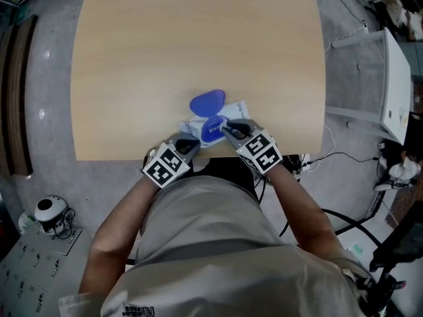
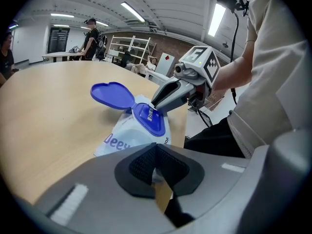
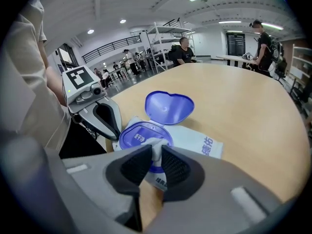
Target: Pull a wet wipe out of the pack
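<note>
A white wet wipe pack (image 1: 236, 108) lies near the front edge of the wooden table (image 1: 198, 38), its blue flip lid (image 1: 207, 102) standing open. My left gripper (image 1: 191, 144) is shut on the pack's near end (image 2: 122, 138), which holds it down. My right gripper (image 1: 229, 130) reaches onto the blue opening ring (image 3: 139, 133). Its jaws are shut on a white wet wipe (image 3: 156, 146) that pokes up between the pads. In the left gripper view the right gripper (image 2: 154, 104) touches the ring (image 2: 148, 120) beside the raised lid (image 2: 113, 94).
The table's front edge (image 1: 132, 156) runs just behind both grippers, against the person's body. A white furniture piece (image 1: 396, 84) and cables (image 1: 344, 154) stand at the right. A round white device (image 1: 49, 210) sits on the floor at the left. People stand far off (image 3: 263, 38).
</note>
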`<state>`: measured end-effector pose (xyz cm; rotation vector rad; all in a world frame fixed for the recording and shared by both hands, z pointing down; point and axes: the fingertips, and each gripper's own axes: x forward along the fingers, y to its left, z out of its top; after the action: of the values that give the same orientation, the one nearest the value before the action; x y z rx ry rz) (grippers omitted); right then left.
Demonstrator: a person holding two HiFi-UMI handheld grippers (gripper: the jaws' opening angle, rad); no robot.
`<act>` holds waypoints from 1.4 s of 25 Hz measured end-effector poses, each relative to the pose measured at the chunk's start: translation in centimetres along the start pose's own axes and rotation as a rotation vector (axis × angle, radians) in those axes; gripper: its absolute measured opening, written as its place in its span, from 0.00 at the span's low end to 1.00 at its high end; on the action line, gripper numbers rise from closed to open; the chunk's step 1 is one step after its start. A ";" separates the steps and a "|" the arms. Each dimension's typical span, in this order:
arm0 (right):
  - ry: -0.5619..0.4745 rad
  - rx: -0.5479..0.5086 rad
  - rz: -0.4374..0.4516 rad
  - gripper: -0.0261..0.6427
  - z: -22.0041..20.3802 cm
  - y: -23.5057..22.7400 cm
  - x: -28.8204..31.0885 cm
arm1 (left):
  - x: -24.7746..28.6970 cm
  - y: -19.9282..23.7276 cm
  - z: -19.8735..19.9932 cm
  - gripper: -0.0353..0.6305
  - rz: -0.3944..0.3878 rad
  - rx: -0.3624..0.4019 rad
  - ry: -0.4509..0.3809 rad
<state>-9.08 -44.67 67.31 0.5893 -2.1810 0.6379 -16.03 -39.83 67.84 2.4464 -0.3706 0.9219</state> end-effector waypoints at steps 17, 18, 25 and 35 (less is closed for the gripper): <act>-0.017 -0.026 0.028 0.05 0.3 -1.1 -1.6 | 1.2 0.3 -0.2 0.06 0.036 -0.029 0.037; -0.021 -0.032 0.025 0.05 0.4 -1.2 -1.8 | 1.2 0.2 -0.2 0.06 0.042 -0.032 0.038; -0.056 -0.047 -0.006 0.05 0.8 -2.6 -3.2 | 1.2 0.6 0.0 0.06 0.097 -0.061 0.043; -0.124 -0.077 -0.041 0.05 2.0 -4.1 -6.6 | 0.8 0.8 0.1 0.06 0.193 -0.123 0.056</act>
<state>-3.87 -47.72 62.08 0.6461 -2.2914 0.5053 -15.73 -40.59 68.57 2.2976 -0.6334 1.0134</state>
